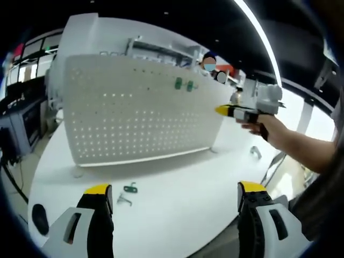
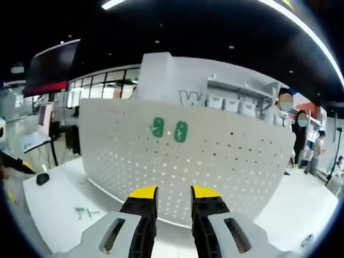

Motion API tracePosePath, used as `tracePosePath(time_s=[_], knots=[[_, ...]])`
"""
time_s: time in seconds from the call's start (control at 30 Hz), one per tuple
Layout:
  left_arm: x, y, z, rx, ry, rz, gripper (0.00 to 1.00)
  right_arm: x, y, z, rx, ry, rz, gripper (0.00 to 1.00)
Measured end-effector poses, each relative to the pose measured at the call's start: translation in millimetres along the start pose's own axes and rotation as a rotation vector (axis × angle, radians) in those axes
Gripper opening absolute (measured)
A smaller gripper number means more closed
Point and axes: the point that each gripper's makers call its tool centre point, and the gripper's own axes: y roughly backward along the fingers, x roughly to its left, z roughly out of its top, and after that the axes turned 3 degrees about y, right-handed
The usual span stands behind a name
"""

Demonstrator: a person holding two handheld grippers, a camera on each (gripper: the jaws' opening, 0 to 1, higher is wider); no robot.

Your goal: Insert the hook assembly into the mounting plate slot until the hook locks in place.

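On the worktop (image 1: pixel 177 199) we see loose hooks (image 1: pixel 128 194) beside our left hand-held gripper (image 1: pixel 174 196), jaws wide apart and empty. The right hand-held gripper (image 2: pixel 173 194), jaws narrowly parted, faces the pegboard (image 2: pixel 215 161), where two green plates (image 2: pixel 169 130) await insertion.

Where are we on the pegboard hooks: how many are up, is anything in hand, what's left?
Two green hooks already sit near the top of the white pegboard. Both grippers look empty: the left gripper is wide open above the table, the right gripper is raised toward the board, jaws slightly apart. One green hook and a grey hook lie on the table, not yet picked up.
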Motion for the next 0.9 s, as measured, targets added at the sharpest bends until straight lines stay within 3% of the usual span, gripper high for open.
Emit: tracePosePath(time_s=[0.23,0.4,0.9], knots=[[0.1,1.1,-1.6,0.0,0.006,0.002,0.98,40.2,9.4,-13.3,0.02,0.035,0.096,0.23],[0.7,2.7,-3.4,0.003,0.009,0.005,0.98,78.7,17.6,-34.9,0.056,0.05,0.194,0.23],[1.4,5.9,-16.9,0.025,0.02,0.008,0.98,134.1,46.2,-81.1,0.141,0.034,0.322,0.23]])
